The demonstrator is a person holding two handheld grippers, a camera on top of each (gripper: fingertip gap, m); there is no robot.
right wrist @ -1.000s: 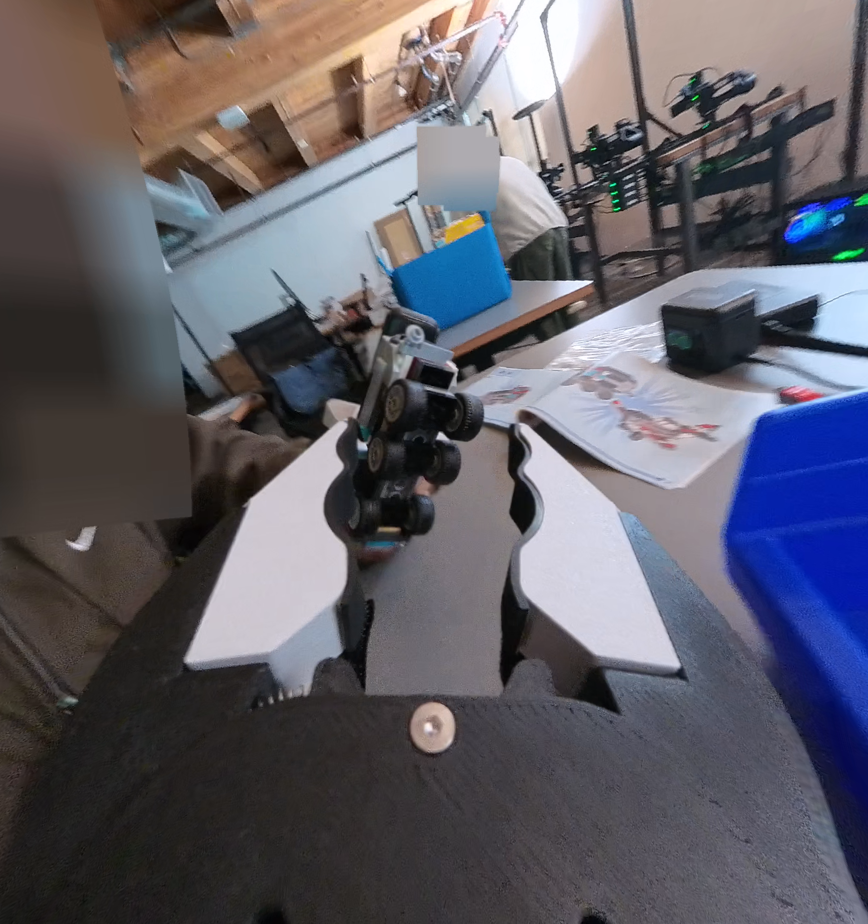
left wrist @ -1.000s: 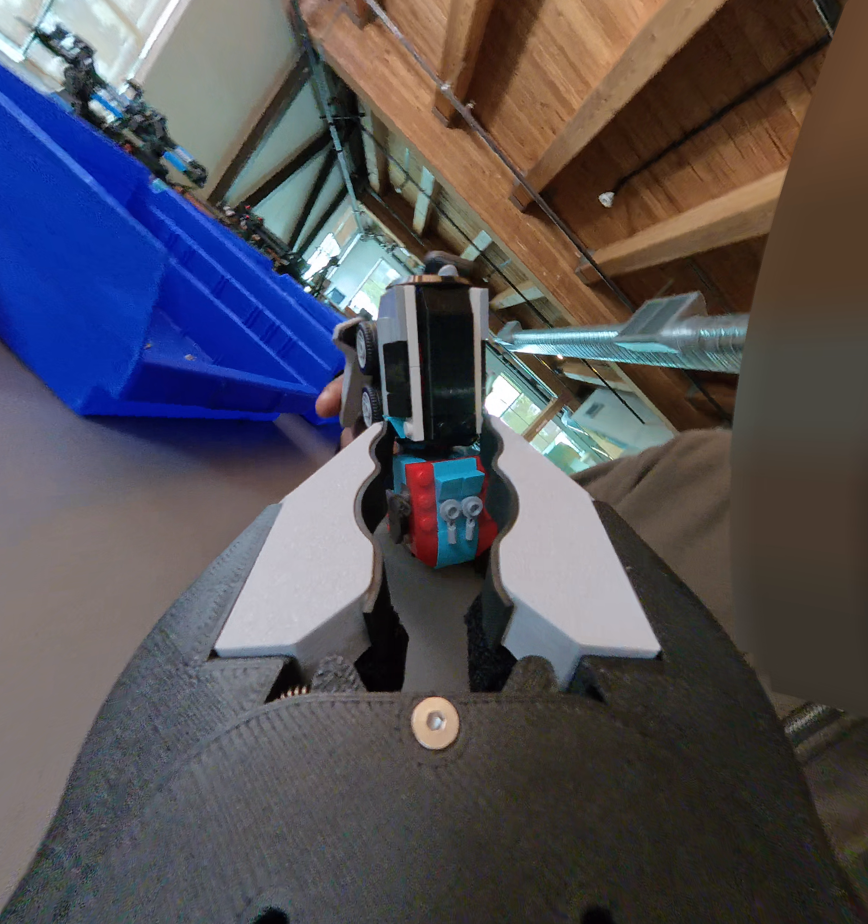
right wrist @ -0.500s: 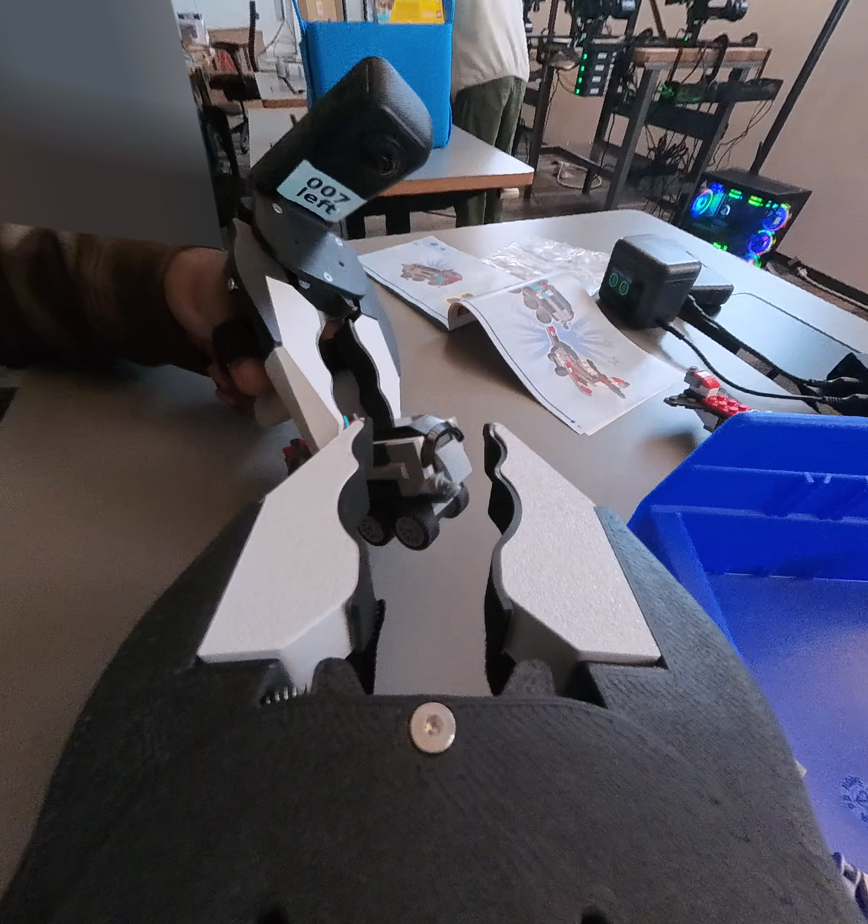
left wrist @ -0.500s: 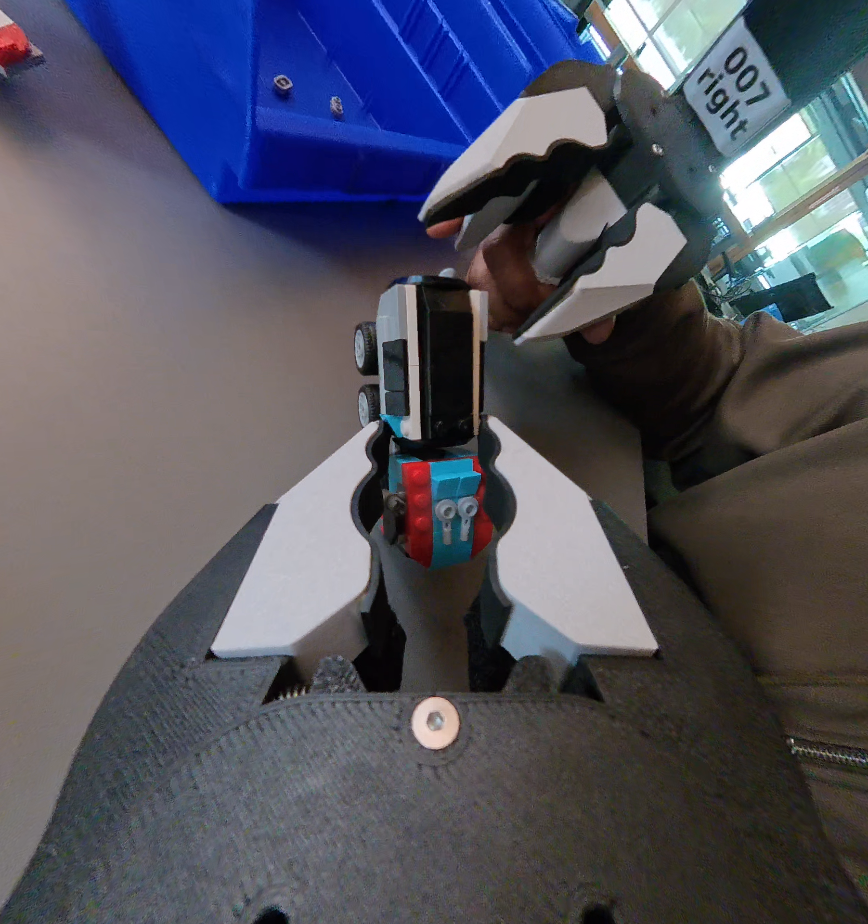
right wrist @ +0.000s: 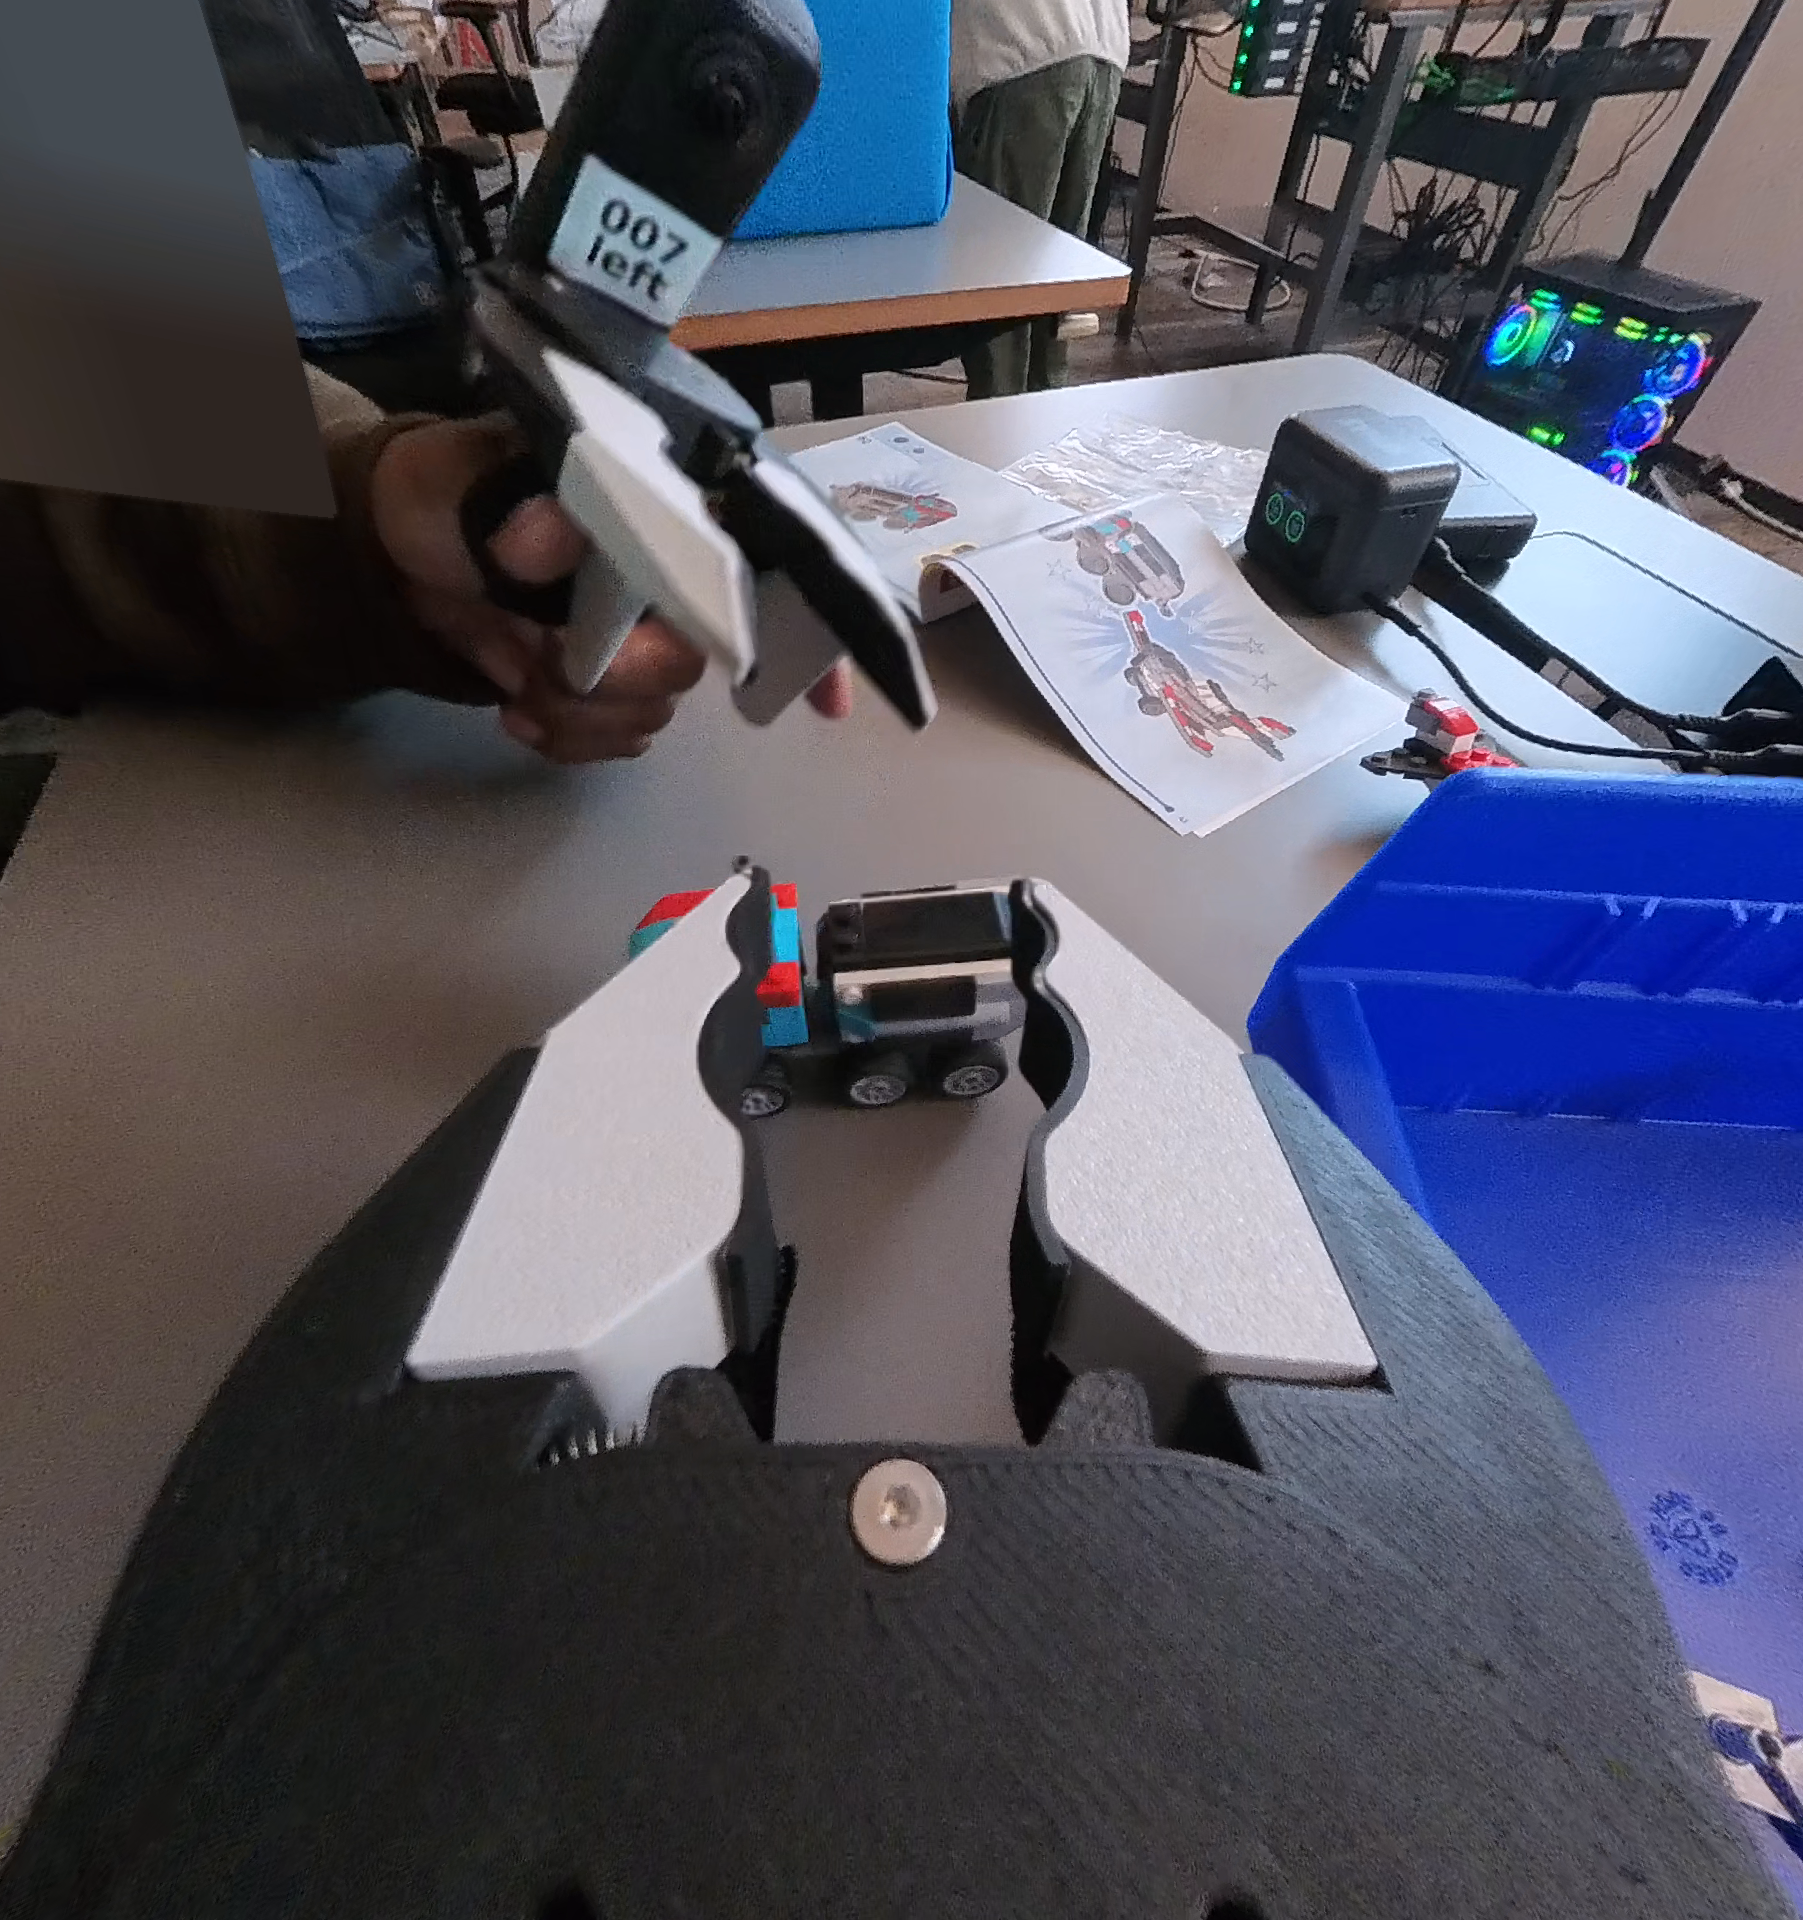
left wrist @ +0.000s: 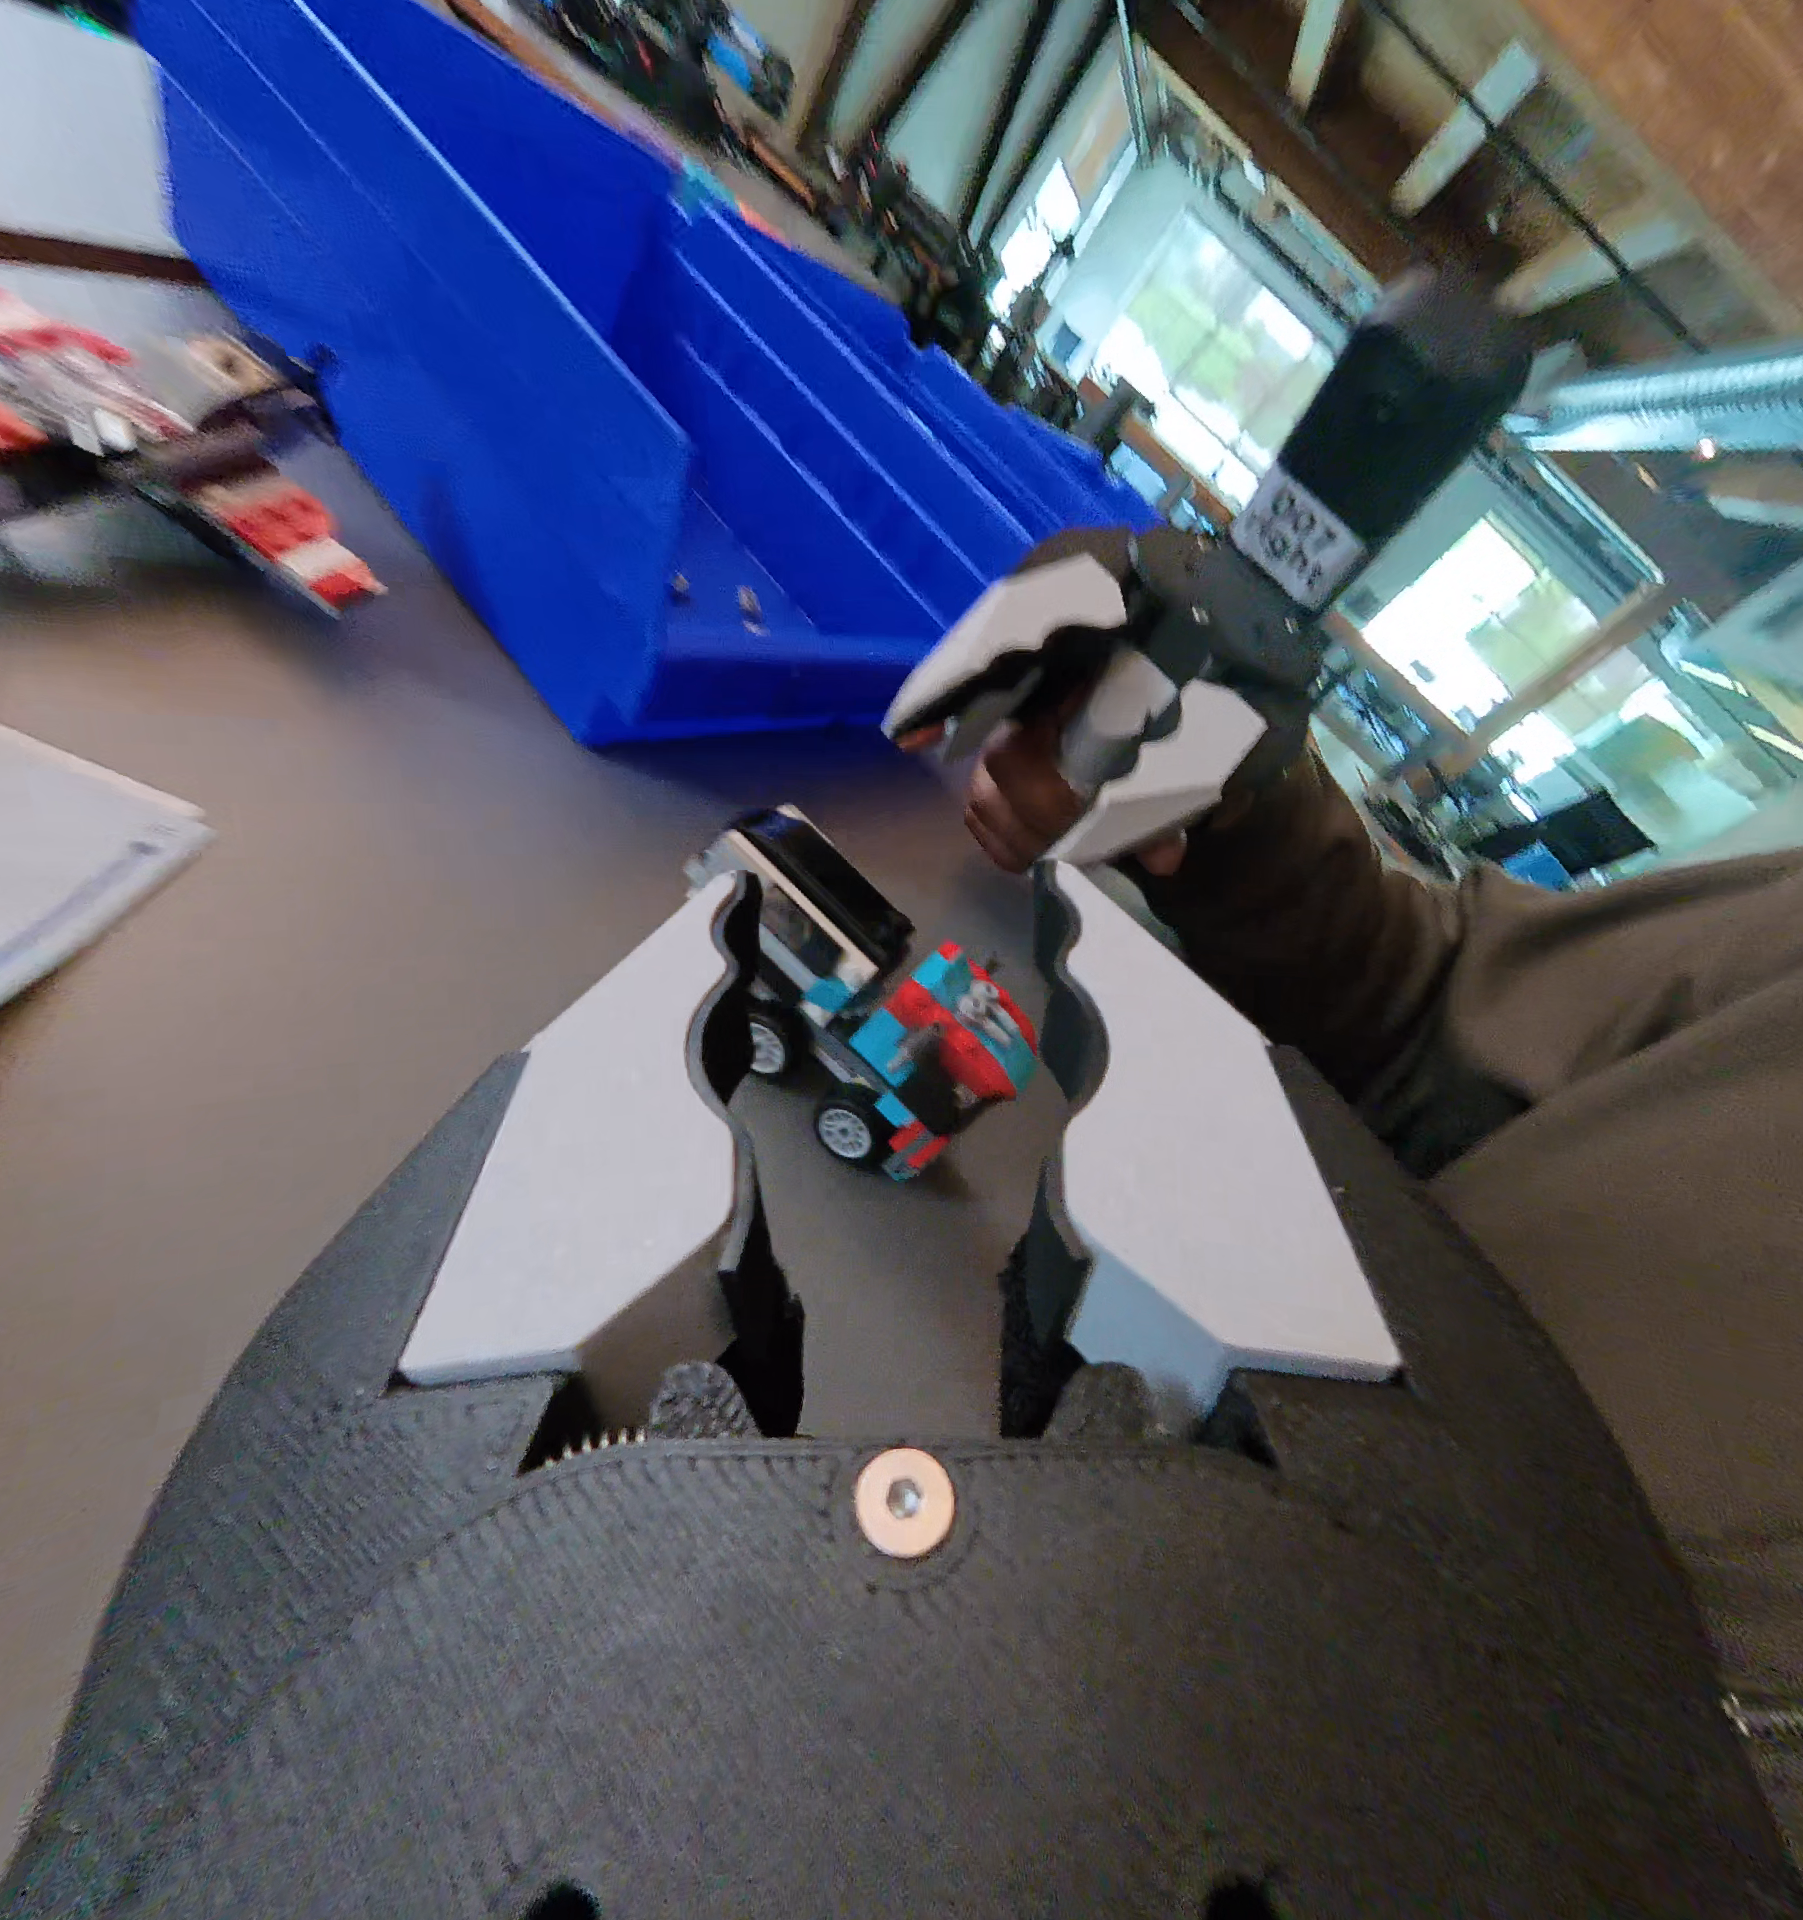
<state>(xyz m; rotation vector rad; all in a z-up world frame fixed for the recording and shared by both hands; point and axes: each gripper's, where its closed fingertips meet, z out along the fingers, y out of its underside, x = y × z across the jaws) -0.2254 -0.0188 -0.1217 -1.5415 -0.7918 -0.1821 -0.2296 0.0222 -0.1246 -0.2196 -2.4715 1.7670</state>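
**Toy truck on the table, both tongs open and off it**

The toy truck (right wrist: 876, 987) stands on its wheels on the grey table (right wrist: 253, 935), its long axis running crosswise to the right gripper (right wrist: 881, 914). That gripper is the nearer one: its fingers frame the truck from the side, spread apart, with nothing clamped between them. Whether either tip touches the truck cannot be told. The left gripper (right wrist: 835, 665) hangs above and behind the truck, well apart from it, jaws spread and bare. In its own view the truck (left wrist: 876, 997) lies ahead and below, skewed across the gap.

The truck is built of studded plastic bricks: black and white cab, red and teal rear block, small rubber-look wheels. A blue plastic bin (right wrist: 1603, 987) sits just to the right. An open printed booklet (right wrist: 1136, 644) lies beyond.
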